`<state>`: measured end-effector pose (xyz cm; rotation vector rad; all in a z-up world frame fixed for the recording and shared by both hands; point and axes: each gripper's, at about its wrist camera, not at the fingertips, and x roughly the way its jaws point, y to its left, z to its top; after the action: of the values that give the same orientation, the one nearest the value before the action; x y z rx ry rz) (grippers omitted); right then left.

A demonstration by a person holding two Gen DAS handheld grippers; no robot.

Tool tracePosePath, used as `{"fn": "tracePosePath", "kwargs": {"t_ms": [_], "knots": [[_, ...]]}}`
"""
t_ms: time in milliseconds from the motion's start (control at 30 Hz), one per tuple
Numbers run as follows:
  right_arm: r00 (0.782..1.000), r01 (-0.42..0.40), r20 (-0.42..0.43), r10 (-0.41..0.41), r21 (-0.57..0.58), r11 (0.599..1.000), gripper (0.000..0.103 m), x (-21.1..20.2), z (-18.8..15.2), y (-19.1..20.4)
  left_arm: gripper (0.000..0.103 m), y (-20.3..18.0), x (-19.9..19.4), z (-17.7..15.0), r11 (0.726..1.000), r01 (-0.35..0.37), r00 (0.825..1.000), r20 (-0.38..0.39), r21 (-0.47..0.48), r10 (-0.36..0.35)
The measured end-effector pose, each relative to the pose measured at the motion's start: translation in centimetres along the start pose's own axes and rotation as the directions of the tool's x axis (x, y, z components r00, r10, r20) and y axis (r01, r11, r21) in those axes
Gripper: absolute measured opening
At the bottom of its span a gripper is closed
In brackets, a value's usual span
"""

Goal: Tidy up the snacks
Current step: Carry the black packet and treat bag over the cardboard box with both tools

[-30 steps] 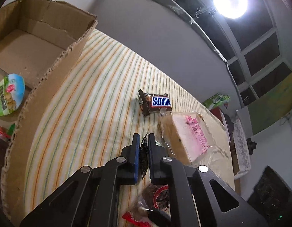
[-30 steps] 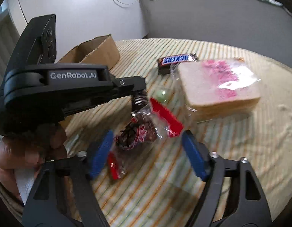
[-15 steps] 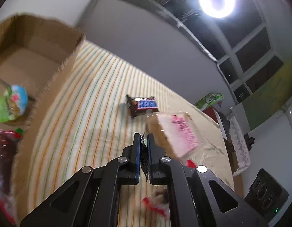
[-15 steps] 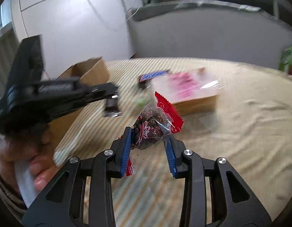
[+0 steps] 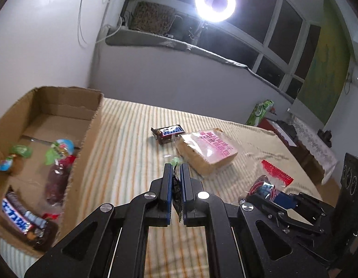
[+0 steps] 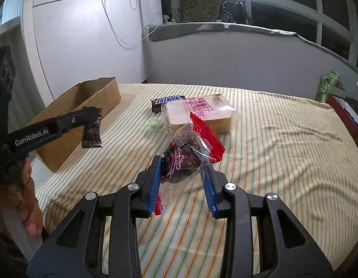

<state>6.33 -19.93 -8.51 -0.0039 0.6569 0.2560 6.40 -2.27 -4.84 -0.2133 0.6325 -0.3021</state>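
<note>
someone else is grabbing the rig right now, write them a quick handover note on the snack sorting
Left gripper: shut on a small dark sachet, held in the air beside the cardboard box.
Right gripper: shut on a clear red-edged packet with a dark snack inside, lifted off the striped cloth.
Done: the box already holds a Snickers, a dark red packet and some small green and blue wrapped sweets.
Left: drop both held items in the box, then collect the Snickers bar, the wrapped bread slice and the small green sweet, all on the cloth.
</note>
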Motion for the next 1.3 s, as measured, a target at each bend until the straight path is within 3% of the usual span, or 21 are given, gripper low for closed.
{"fn": "tracePosePath", "kwargs": {"t_ms": [133, 333, 567, 733, 1033, 1300], "knots": [[0.999, 0.012, 0.030, -0.012, 0.003, 1.000, 0.035, -1.1, 0.2, 0.6, 0.005, -0.3, -1.2, 0.2, 0.999, -0.031, 0.999, 0.043, 0.039, 0.030], [0.983, 0.073, 0.169, -0.064, -0.049, 0.996, 0.035, -6.8, 3.5, 3.2, 0.005, -1.4, -5.6, 2.4, 0.996, -0.036, 0.986, 0.164, 0.081, 0.022], [0.950, 0.143, 0.295, -0.105, -0.110, 0.984, 0.035, -14.1, 5.9, 6.7, 0.005, -3.5, -13.6, 4.8, 0.986, -0.036, 0.940, 0.341, 0.166, -0.023], [0.939, 0.156, 0.329, -0.103, -0.139, 0.978, 0.035, -16.7, 6.1, 9.1, 0.005, -3.8, -17.1, 4.9, 0.984, -0.031, 0.916, 0.399, 0.175, -0.043], [0.945, 0.142, 0.318, -0.076, -0.190, 0.972, 0.035, -16.5, 5.8, 11.9, 0.005, -2.6, -19.6, 4.1, 0.987, -0.033, 0.901, 0.433, 0.155, -0.038], [0.963, 0.111, 0.267, -0.039, -0.261, 0.959, 0.035, -13.5, 6.6, 16.2, 0.005, 1.4, -20.5, 3.8, 0.995, -0.038, 0.898, 0.440, 0.092, -0.006]]}}
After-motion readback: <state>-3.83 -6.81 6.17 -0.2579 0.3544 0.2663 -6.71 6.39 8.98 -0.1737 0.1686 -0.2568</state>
